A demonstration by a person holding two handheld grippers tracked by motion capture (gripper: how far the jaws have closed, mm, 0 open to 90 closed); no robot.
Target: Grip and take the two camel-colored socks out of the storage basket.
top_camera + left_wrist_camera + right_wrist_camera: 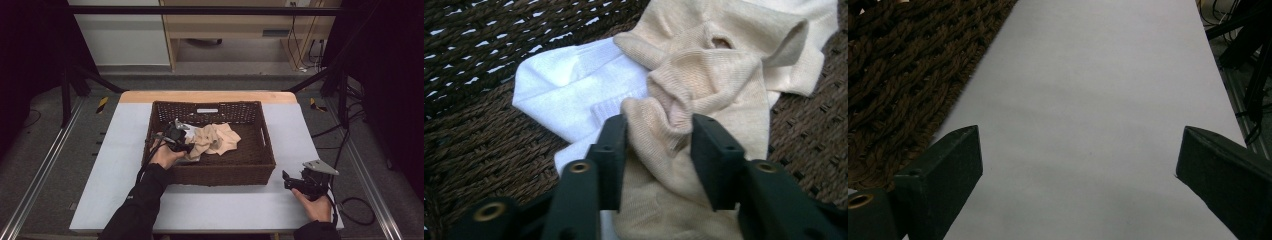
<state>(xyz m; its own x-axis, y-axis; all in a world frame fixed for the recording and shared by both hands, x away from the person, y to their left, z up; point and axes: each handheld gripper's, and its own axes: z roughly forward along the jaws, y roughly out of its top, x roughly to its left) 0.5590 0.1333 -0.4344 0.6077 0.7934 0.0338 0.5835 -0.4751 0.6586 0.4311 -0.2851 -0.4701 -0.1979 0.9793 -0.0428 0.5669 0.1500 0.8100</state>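
Two grippers seen. Left gripper (659,137) sat inside wicker basket (260,160), jaws clamped on fold of beige cloth (704,90) lying over white cloth (569,85). Right gripper (1078,165) hovered over grey table cover (1098,75) beside basket, jaws spread wide, empty.

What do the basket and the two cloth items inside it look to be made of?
Basket: dark brown woven wicker or rattan, going by its twisted strands. Beige cloth: fine matte knit, likely cotton or a blend. White cloth: soft knit with a ribbed band, sock-like.
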